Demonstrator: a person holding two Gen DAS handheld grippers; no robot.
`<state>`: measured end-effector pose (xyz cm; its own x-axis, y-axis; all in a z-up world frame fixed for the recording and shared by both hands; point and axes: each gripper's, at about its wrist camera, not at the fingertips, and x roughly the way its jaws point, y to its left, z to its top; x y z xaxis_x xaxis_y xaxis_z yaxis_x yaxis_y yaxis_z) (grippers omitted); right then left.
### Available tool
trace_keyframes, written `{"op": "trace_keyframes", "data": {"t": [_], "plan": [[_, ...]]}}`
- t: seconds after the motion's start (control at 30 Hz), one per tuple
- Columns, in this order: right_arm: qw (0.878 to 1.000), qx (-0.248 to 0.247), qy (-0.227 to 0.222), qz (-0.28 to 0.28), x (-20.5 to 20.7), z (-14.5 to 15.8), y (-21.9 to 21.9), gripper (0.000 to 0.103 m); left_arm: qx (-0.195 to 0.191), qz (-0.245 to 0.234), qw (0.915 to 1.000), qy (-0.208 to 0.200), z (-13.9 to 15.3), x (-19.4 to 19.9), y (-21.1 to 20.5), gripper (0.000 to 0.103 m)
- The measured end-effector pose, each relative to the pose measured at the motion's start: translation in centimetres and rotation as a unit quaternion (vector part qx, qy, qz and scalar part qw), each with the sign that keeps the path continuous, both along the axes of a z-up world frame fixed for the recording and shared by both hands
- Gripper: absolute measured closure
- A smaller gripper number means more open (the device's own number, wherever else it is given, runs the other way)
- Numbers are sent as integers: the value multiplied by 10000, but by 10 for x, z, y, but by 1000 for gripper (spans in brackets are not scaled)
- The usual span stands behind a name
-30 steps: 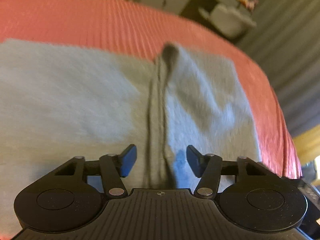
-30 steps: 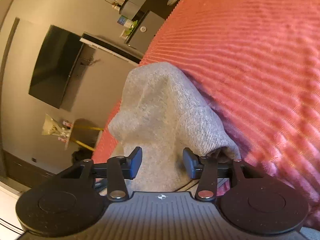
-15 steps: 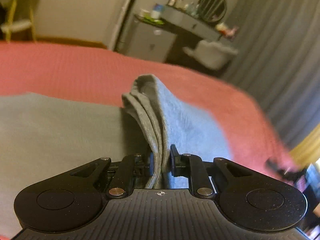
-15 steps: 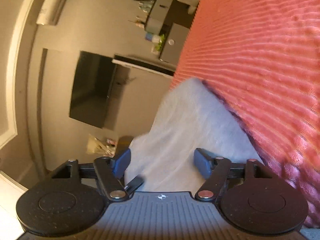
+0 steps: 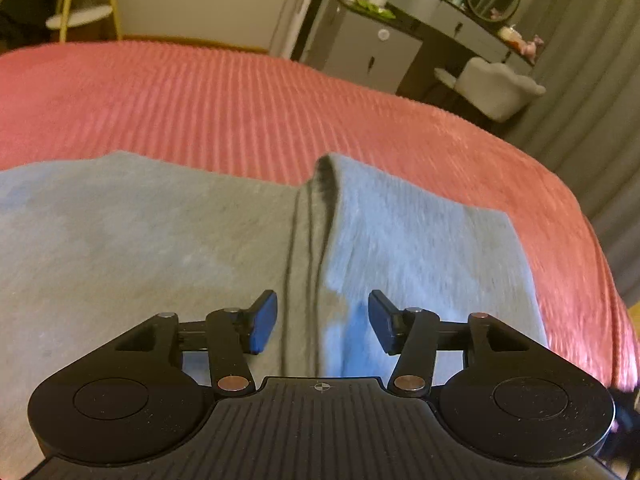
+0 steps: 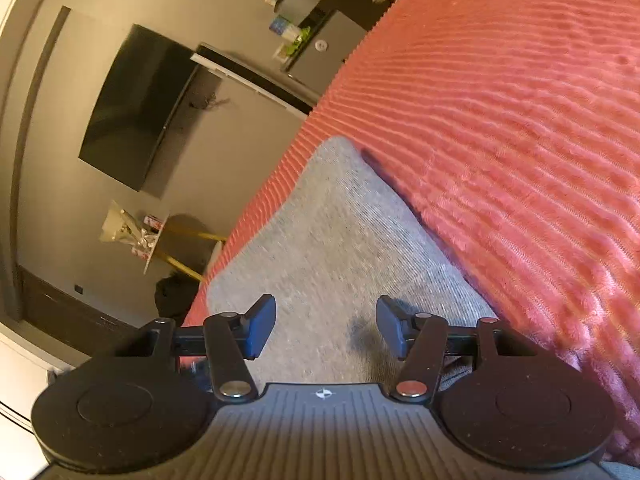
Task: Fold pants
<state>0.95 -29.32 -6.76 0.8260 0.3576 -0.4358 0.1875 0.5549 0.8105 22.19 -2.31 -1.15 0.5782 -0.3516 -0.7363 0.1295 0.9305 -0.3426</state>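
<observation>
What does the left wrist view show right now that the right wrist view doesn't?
Only the left wrist view shows the raised fold ridge running up the pants, and the grey chair. Only the right wrist view shows the wall TV and the pants' corner at the bed edge. Both show grey pants flat on the red bedspread, with the left gripper and right gripper open.

Grey pants cut off at left frame edge, weave motion-blurred, small bottles on dresser too tiny to identify
</observation>
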Motion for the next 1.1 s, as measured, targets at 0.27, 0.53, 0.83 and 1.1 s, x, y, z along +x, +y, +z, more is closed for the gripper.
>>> {"op": "trace_keyframes", "data": {"t": [0.27,0.53,0.83,1.1], "plan": [[9991,379,129,-150,2,-16,-11,46,-323,-539,9942,-876,19,-12,-15,85],[9986,489,182,-117,7,-18,-9,48,631,-186,9975,-238,-19,-13,-4,71],[9995,-107,267,-88,11,-5,4,48,436,-476,9979,95,-19,-52,8,39],[9988,-372,310,-52,14,0,7,48,178,-321,9991,203,-21,-59,-1,46]]}}
